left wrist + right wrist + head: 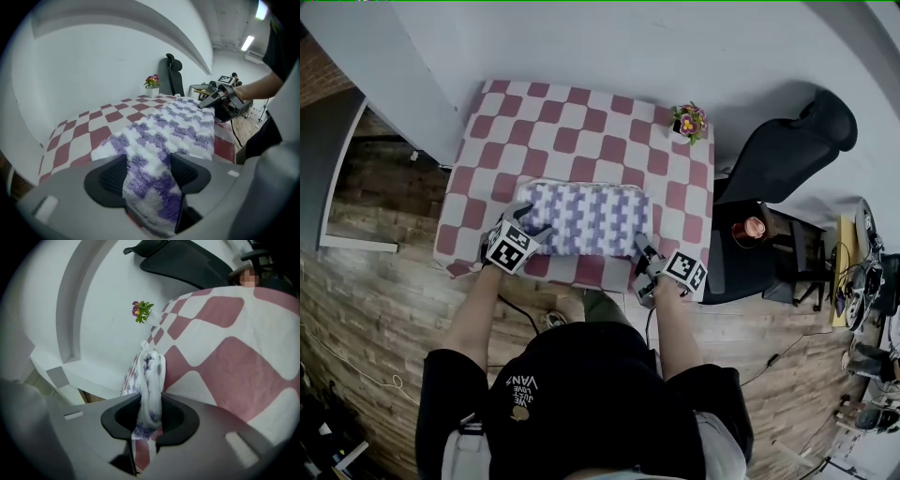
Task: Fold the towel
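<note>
A purple-and-white checked towel (586, 217) lies folded near the front edge of the table, on a red-and-white checked cloth (581, 122). My left gripper (530, 230) is at its near left corner. In the left gripper view the towel (178, 126) runs in between the pads, and the left gripper (147, 176) is shut on that corner. My right gripper (642, 253) is at the near right corner. In the right gripper view a thick folded edge of towel (152, 376) stands upright between the pads, with the right gripper (150, 416) shut on it.
A small pot of flowers (689, 122) stands at the table's far right corner. A black office chair (792, 141) and a dark side table with a cup (750, 230) are to the right. A white wall runs behind the table, and the floor is brick.
</note>
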`<action>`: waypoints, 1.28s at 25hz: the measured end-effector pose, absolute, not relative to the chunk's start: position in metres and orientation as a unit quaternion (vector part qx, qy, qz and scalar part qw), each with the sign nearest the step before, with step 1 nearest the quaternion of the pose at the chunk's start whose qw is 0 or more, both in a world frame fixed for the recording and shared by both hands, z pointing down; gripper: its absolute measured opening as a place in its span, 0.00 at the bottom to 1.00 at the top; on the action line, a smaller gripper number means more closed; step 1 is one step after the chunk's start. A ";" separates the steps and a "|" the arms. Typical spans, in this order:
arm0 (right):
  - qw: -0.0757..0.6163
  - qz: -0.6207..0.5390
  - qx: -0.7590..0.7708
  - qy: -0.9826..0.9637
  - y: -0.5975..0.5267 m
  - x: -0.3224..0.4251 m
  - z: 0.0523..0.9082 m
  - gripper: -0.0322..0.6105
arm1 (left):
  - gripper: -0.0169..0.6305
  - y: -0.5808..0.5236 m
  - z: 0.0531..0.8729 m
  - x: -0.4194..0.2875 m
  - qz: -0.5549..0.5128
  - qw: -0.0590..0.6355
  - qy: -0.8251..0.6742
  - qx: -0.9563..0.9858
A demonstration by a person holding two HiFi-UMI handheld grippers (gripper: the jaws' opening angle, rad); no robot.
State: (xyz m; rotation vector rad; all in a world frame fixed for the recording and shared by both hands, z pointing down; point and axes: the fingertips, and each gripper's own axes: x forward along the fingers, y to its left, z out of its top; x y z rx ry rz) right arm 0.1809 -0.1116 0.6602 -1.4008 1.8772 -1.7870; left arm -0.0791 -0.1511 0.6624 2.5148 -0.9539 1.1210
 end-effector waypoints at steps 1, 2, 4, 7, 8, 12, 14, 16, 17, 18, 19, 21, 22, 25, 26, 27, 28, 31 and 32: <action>0.091 -0.594 -0.478 0.640 -0.112 0.181 0.657 0.20 | 0.45 -0.151 0.659 -0.080 0.388 0.107 -0.325 0.856; 0.082 -0.584 -0.484 0.646 -0.112 0.180 0.654 0.19 | 0.45 -0.151 0.655 -0.080 0.390 0.101 -0.327 0.855; 0.063 -0.563 -0.495 0.659 -0.114 0.180 0.647 0.19 | 0.45 -0.153 0.646 -0.082 0.380 0.097 -0.339 0.855; 0.039 -0.529 -0.506 0.680 -0.118 0.177 0.634 0.18 | 0.45 -0.154 0.635 -0.090 0.358 0.095 -0.370 0.852; 0.030 -0.516 -0.509 0.688 -0.119 0.175 0.630 0.18 | 0.45 -0.152 0.632 -0.094 0.350 0.093 -0.382 0.851; -0.019 -0.455 -0.514 0.727 -0.126 0.159 0.606 0.18 | 0.45 -0.143 0.619 -0.109 0.316 0.096 -0.430 0.840; -0.050 -0.420 -0.509 0.750 -0.131 0.142 0.590 0.18 | 0.44 -0.136 0.615 -0.119 0.301 0.105 -0.453 0.833; -0.081 -0.390 -0.493 0.774 -0.135 0.119 0.577 0.18 | 0.44 -0.127 0.612 -0.129 0.287 0.112 -0.474 0.824; -0.099 -0.375 -0.484 0.784 -0.137 0.107 0.573 0.18 | 0.44 -0.122 0.611 -0.133 0.281 0.115 -0.485 0.820; -0.117 -0.361 -0.475 0.794 -0.138 0.095 0.570 0.18 | 0.44 -0.117 0.610 -0.138 0.275 0.117 -0.494 0.816; -0.135 -0.348 -0.466 0.802 -0.140 0.082 0.568 0.18 | 0.44 -0.113 0.609 -0.142 0.271 0.119 -0.503 0.812; -0.166 -0.327 -0.444 0.817 -0.141 0.056 0.565 0.18 | 0.44 -0.103 0.607 -0.150 0.264 0.124 -0.517 0.805; -0.181 -0.320 -0.433 0.823 -0.140 0.042 0.565 0.18 | 0.44 -0.098 0.607 -0.154 0.260 0.126 -0.524 0.801; -0.218 -0.305 -0.401 0.836 -0.138 0.003 0.569 0.18 | 0.44 -0.083 0.605 -0.168 0.251 0.130 -0.544 0.790; -0.227 -0.302 -0.392 0.839 -0.137 -0.009 0.571 0.18 | 0.44 -0.078 0.605 -0.172 0.249 0.131 -0.549 0.787; -0.237 -0.300 -0.383 0.841 -0.137 -0.020 0.574 0.18 | 0.44 -0.072 0.605 -0.178 0.247 0.133 -0.555 0.783; -0.247 -0.298 -0.375 0.842 -0.136 -0.031 0.578 0.18 | 0.44 -0.067 0.605 -0.183 0.246 0.136 -0.561 0.778; -0.279 -0.288 -0.355 0.844 -0.134 -0.057 0.588 0.18 | 0.44 -0.052 0.606 -0.200 0.243 0.146 -0.581 0.763; -0.289 -0.282 -0.351 0.845 -0.133 -0.064 0.591 0.18 | 0.44 -0.047 0.607 -0.204 0.241 0.151 -0.586 0.759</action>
